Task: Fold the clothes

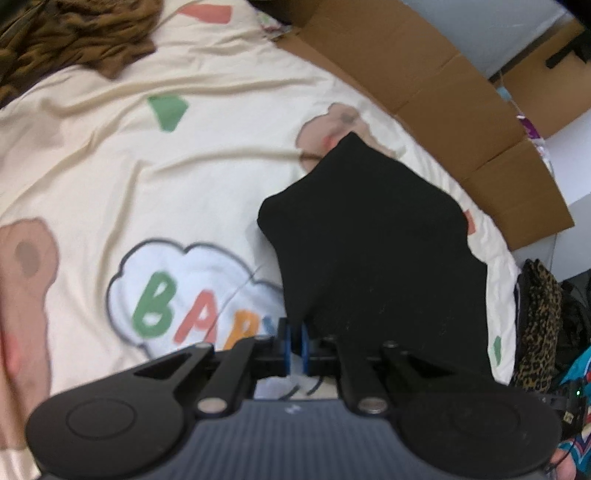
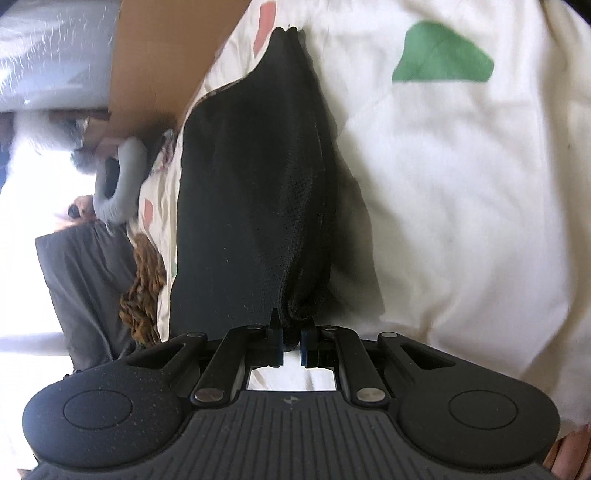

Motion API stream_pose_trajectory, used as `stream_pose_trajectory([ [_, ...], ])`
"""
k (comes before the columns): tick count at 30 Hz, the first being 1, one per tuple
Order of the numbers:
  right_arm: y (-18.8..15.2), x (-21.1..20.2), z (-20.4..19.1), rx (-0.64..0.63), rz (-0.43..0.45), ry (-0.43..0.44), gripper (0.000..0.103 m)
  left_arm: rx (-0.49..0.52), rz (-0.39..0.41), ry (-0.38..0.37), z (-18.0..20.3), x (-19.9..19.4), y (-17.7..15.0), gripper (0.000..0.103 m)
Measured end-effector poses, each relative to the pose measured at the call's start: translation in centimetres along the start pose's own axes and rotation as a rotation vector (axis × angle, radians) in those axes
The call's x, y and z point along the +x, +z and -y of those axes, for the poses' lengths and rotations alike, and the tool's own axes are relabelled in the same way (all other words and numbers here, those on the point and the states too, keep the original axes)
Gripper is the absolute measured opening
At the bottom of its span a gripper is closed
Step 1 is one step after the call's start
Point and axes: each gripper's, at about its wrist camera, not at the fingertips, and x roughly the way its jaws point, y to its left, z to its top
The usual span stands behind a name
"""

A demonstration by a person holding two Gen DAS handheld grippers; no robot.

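Observation:
A black garment (image 1: 373, 236) hangs stretched over a cream bedsheet (image 1: 110, 166) with cartoon prints. My left gripper (image 1: 294, 341) is shut on one edge of the black garment, its blue pads nearly together. In the right wrist view the same black garment (image 2: 255, 192) runs away from my right gripper (image 2: 291, 341), which is shut on a bunched corner of it. The garment is lifted off the sheet (image 2: 461, 184) near both grippers and casts a shadow there.
A brown patterned garment (image 1: 74, 33) lies bunched at the sheet's far left. A flattened cardboard box (image 1: 443, 85) borders the sheet's far right edge. A leopard-print cloth (image 1: 535, 325) hangs off the right side. A grey handle (image 2: 118, 184) and dark cloth (image 2: 88, 288) sit left in the right wrist view.

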Motion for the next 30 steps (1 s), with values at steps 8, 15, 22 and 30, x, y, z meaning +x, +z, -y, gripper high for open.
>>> stream_pose_trajectory([
  [8, 0.1, -1.4, -0.2, -0.045, 0.037, -0.056, 0.006, -0.044, -0.127, 0.042, 0.7, 0.3, -2.0, 0.005],
  [15, 1.3, -3.4, 0.4, -0.048, 0.106, -0.073, 0.006, -0.073, -0.262, 0.066, 2.1, 1.8, -3.2, 0.005],
  [22, 2.8, -5.0, 0.6, -0.057, 0.153, -0.097, 0.006, -0.112, -0.391, 0.105, 4.2, 4.4, -4.0, 0.005],
  [30, 5.2, -6.8, 0.5, -0.070, 0.218, -0.118, 0.006, -0.057, -0.471, 0.122, 8.7, 6.6, -6.0, 0.005],
])
